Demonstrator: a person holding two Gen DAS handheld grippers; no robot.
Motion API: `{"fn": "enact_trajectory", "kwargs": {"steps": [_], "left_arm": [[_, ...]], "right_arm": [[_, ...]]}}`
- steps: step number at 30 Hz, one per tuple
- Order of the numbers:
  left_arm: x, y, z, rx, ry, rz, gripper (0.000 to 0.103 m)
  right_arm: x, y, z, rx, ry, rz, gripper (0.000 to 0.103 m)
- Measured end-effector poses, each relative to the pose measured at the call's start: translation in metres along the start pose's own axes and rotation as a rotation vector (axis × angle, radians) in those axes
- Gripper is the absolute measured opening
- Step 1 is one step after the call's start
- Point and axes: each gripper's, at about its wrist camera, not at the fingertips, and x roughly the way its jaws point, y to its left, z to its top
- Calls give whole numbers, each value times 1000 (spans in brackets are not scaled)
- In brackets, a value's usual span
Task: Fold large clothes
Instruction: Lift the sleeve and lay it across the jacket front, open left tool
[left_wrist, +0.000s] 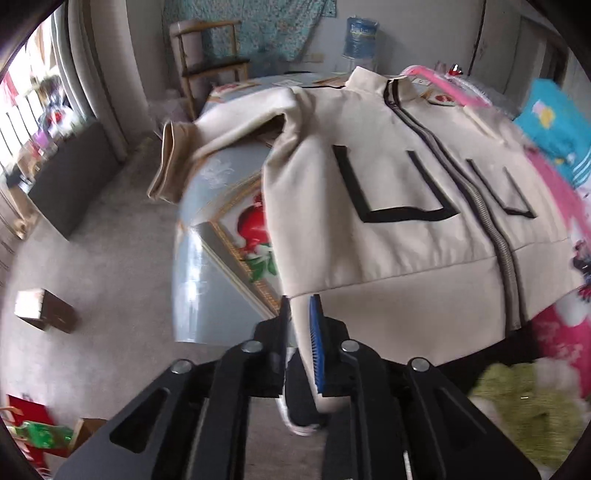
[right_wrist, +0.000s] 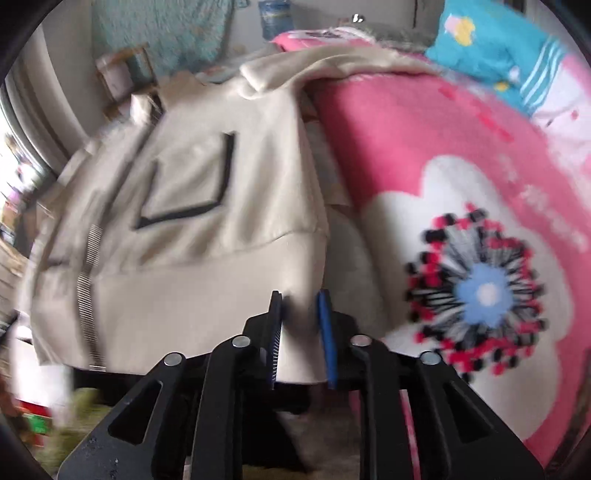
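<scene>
I'm looking down both grippers at a cream zip-up jacket (left_wrist: 399, 221) spread front-up on a table with a blue-grey printed cloth (left_wrist: 218, 206).

From the left wrist camera, my left gripper (left_wrist: 300, 317) sits at the jacket's bottom hem, at the corner nearest the table's edge. That corner of the hem runs down between the two fingers (left_wrist: 317, 350), and the jaws are nearly together with the fabric pinched between them. The jacket stretches away from the gripper: zipper (left_wrist: 491, 229) up the middle, a black-outlined pocket on either side of it, the collar at the far end, and one sleeve (left_wrist: 207, 136) hanging off the table's far-left edge.

From the right wrist camera, my right gripper (right_wrist: 300, 306) is at the opposite hem corner. The cream fabric passes between its fingers (right_wrist: 327, 339), but there is a visible gap at the blue pad, and the picture is blurred; I cannot tell whether it is gripping or loose. A pink blanket with a flower print (right_wrist: 461, 229) lies just beside that edge of the jacket, and a turquoise cloth (right_wrist: 491, 44) lies beyond it.
</scene>
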Motion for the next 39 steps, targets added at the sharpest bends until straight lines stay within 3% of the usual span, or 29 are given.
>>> {"fn": "enact_trajectory", "kwargs": {"steps": [2,7,12,17,19,22,26,29,36,39], "left_arm": [[-7,5,2,-35,-21,-22,19],[-27,13,19,-103,-112,-21,32],[-27,8,48,-115,-152,24,49],[-10,16,89,-104,-169,105,58],[5,33,105,-154,-167,122,60],[28,64,120,-275,-153,92,60],[60,117,129,-462,-106,17,60],[86,160,128,-632,-52,-87,60],[172,237,94,-1162,112,-487,66],[206,252,80,-1315,151,-596,69]], "right_arm": [[-13,5,1,-20,-46,4,48],[-47,20,19,-96,-191,26,66],[-44,57,53,-154,-219,188,75],[-5,117,95,-199,-147,377,75],[16,147,111,-226,-97,418,75],[43,179,122,-257,-21,451,75],[77,222,124,-326,60,451,75],[90,236,120,-343,102,473,75],[103,245,124,-327,138,465,75],[104,251,127,-322,146,466,75]]}}
